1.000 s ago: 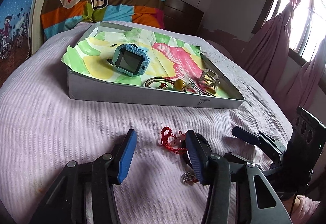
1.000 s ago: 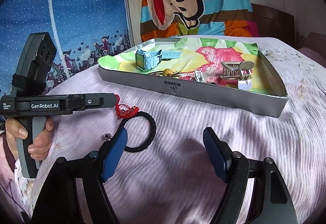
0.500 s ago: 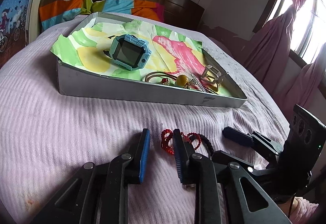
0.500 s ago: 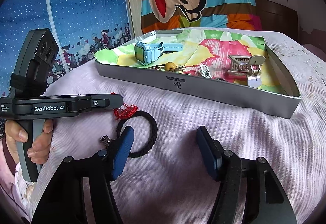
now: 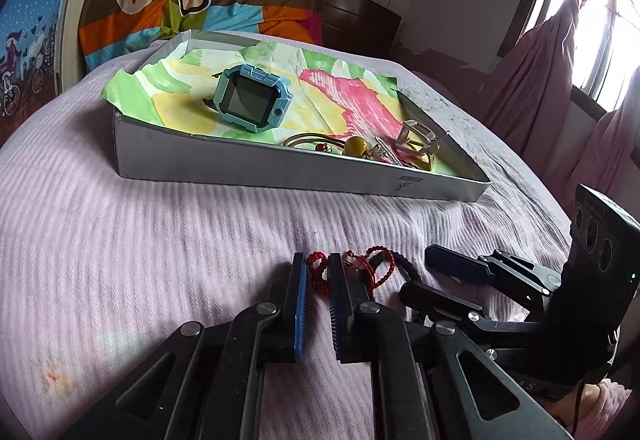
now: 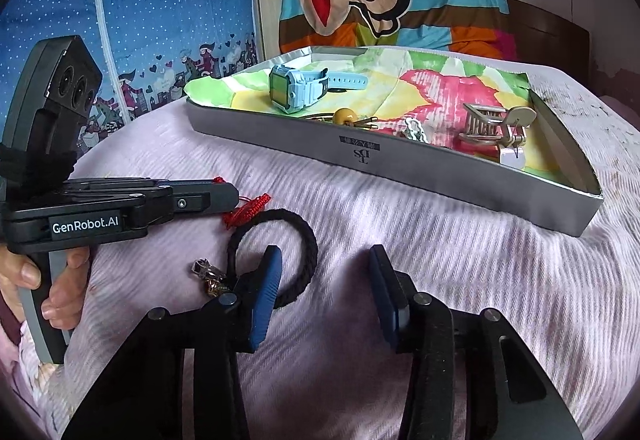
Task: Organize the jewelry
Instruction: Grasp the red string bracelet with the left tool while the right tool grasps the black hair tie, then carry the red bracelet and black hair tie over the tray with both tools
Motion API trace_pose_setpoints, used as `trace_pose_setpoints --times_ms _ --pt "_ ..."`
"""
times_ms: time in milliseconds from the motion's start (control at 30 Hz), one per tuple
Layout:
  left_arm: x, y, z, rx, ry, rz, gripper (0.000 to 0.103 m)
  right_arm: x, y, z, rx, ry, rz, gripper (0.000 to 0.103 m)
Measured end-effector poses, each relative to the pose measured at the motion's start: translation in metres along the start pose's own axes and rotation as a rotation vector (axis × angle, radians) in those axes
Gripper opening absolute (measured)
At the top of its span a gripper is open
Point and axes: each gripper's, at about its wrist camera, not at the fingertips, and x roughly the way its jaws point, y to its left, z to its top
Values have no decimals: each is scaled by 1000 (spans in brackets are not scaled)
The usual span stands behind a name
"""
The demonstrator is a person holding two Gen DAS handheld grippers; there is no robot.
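tray (image 5: 256, 163) holds watch (image 5: 252, 101), trinkets | left tool (image 5: 318, 282) nearly pinching red cord (image 5: 316, 272) on bed | right tool (image 6: 324, 280) spread | hair tie (image 6: 296, 240) left

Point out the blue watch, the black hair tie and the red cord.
blue watch (image 5: 245, 100), left wrist view, on its dark screen.
black hair tie (image 6: 308, 236), right wrist view, on its right curve.
red cord (image 6: 252, 205), right wrist view, on its knotted bunch.

**What things are made of**

The bed cover (image 5: 160, 232) is soft pink cloth with bumpy ribs. The tray (image 6: 400, 155) looks like smooth, dull grey card, lined with crinkly painted paper (image 5: 180, 111). The watch (image 5: 252, 101) is shiny blue plastic. The hair tie (image 6: 308, 236) is black twisted cord.
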Motion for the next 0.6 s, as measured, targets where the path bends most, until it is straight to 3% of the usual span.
trace_pose_setpoints --times_ms 133,300,600 --pt "-3 0 -2 -6 -4 3 9 1 2 -1 -9 7 -12 34" --pt "-7 2 -4 -24 -16 2 9 1 -6 -2 20 9 -2 16" --pt "-18 9 -12 -83 -53 6 8 3 -11 -5 53 -6 -1 8"
